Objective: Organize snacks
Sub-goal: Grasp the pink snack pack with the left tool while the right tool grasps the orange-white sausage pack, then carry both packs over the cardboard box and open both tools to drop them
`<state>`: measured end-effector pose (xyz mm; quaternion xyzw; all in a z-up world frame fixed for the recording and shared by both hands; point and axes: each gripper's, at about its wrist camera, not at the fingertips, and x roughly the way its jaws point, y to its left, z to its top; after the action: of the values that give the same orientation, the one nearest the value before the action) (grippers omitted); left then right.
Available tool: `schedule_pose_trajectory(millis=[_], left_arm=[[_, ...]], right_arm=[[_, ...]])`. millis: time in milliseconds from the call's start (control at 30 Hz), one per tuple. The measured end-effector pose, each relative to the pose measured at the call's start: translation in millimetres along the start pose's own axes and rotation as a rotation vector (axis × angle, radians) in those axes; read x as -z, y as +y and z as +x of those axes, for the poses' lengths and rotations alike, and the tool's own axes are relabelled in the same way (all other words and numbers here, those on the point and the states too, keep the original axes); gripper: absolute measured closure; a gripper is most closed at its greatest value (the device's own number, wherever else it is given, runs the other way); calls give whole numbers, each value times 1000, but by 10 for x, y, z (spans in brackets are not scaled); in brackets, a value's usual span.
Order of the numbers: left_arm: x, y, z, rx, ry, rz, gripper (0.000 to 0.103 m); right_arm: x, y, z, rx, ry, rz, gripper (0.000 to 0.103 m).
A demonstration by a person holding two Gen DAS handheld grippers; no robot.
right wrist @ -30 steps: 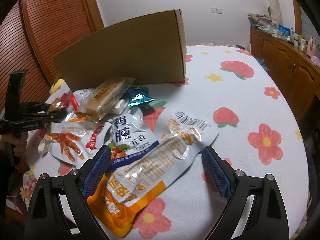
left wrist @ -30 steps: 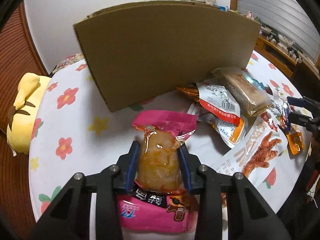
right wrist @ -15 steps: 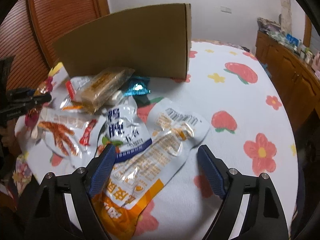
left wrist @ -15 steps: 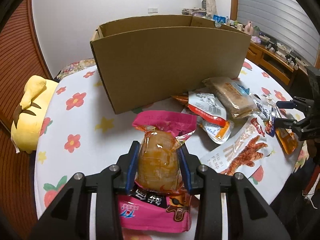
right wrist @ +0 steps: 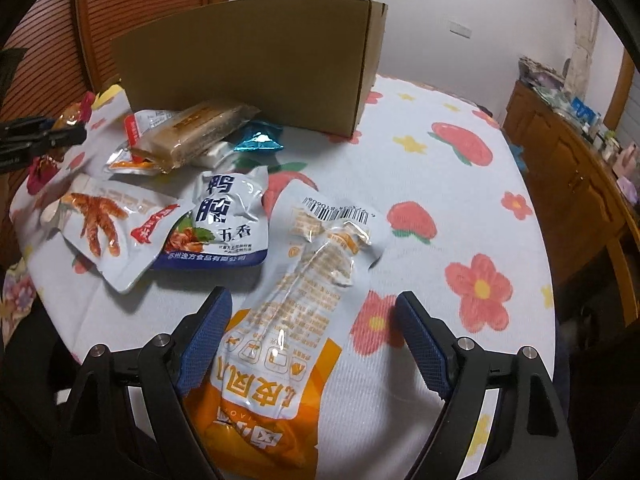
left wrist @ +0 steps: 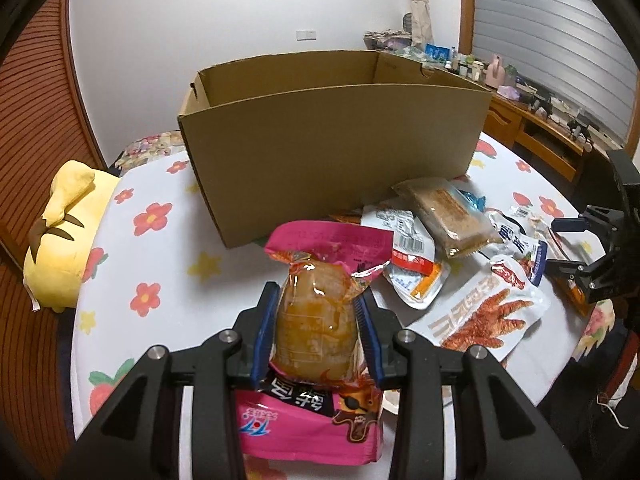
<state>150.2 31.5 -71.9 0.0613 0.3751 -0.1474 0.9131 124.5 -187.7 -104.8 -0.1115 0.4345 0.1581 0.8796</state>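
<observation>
My left gripper (left wrist: 318, 300) is shut on a pink snack packet (left wrist: 316, 320) with a clear window and holds it above the table, in front of the open cardboard box (left wrist: 332, 148). My right gripper (right wrist: 312, 312) is open, its fingers either side of an orange and white snack pouch (right wrist: 296, 300) lying on the table. It also shows at the right edge of the left wrist view (left wrist: 588, 248). The box shows in the right wrist view (right wrist: 256, 64) too.
More snacks lie in front of the box: a chicken-feet pouch (right wrist: 108, 228), a blue and white pouch (right wrist: 224, 224), a brown bar packet (right wrist: 200, 132), a small teal wrapper (right wrist: 258, 142). A yellow plush (left wrist: 64, 240) lies at the flowered table's (right wrist: 460, 208) left edge. A wooden cabinet (right wrist: 568, 168) stands right.
My left gripper has risen with the pink packet, so the box's open top now shows. My right gripper has shifted slightly nearer over the orange pouch, still open.
</observation>
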Motion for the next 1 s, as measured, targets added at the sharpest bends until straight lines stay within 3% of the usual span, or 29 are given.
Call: schedule_pose_trajectory(millis=[567, 1000], left_arm=[[-62, -43, -77, 8, -29, -15, 66], [-166, -127, -125, 23, -56, -15, 66]], right_arm=[[-122, -213, 33, -82, 22, 56, 57], [-195, -252, -25, -107, 1, 59, 66]])
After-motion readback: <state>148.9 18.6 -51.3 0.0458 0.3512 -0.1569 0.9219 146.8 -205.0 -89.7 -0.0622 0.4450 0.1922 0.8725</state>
